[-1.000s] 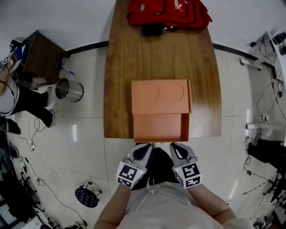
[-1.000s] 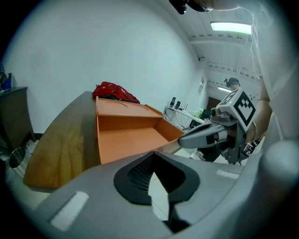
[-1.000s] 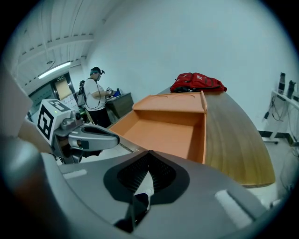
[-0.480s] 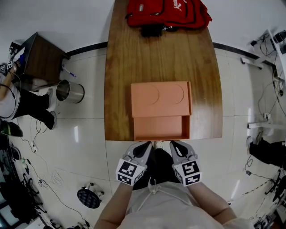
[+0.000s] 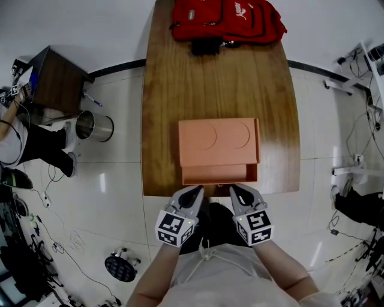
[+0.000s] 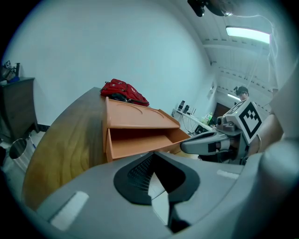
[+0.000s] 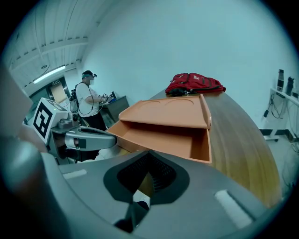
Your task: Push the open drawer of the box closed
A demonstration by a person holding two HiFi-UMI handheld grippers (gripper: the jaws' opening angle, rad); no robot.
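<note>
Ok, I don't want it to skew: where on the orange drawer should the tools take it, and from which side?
I'd take the drawer on its front wall, coming from the table's near edge, left tool and right tool near opposite ends. That wall is broad, flat and faces the person, no handle shows, and the drawer slides straight into the box.

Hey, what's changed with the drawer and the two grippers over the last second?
The drawer has slid further into the box, away from the person. The left gripper and right gripper moved forward with it, jaws shut, tips at its front. Nothing was grabbed or released. The box, table and red backpack stayed put.
</note>
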